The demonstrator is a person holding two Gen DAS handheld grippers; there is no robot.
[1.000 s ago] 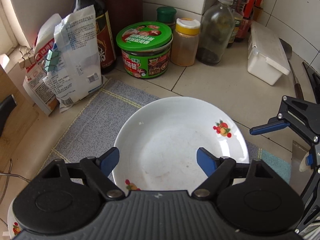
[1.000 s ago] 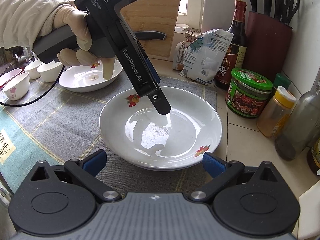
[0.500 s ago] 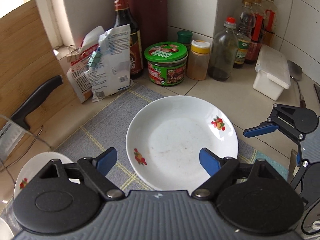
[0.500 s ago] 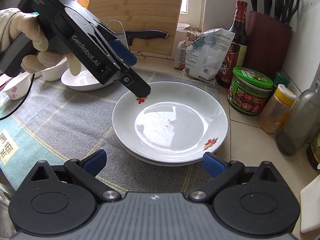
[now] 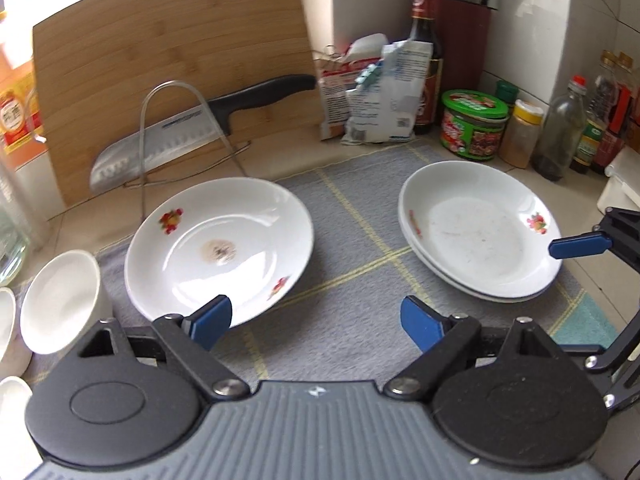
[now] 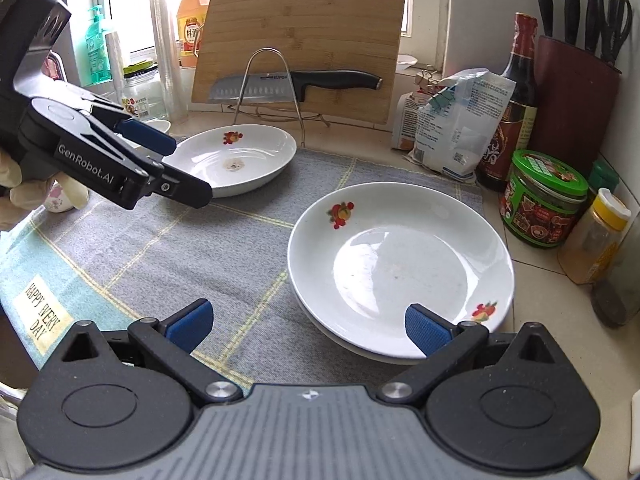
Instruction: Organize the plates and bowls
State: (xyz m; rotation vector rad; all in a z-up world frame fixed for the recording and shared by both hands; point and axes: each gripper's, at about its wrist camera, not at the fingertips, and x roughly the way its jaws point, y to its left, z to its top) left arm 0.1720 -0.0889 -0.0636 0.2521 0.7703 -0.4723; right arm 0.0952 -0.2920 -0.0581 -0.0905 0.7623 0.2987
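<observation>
Left gripper (image 5: pixel 316 322) swings over toward the single plate (image 5: pixel 218 250) on the grey mat (image 5: pixel 352 320), its jaws just opened and standing apart with nothing between them, one blue pad hanging over the plate's near rim. The right gripper (image 6: pixel 308 326) hovers by the stack of two plates (image 6: pixel 400 268) near the jars, jaws apart too, empty. Now, that lone plate: glazed ceramic, stiff, with some weight, and slick, so a pinch on the sloping wall would likely skate off. The rim is the place, one pad above and one below the lip, squeezed firmly. It will chip or crack if dropped or knocked against the stack, so it wants setting down gently. Small white bowls (image 5: pixel 60 300) wait just beside it at the mat's left edge.
</observation>
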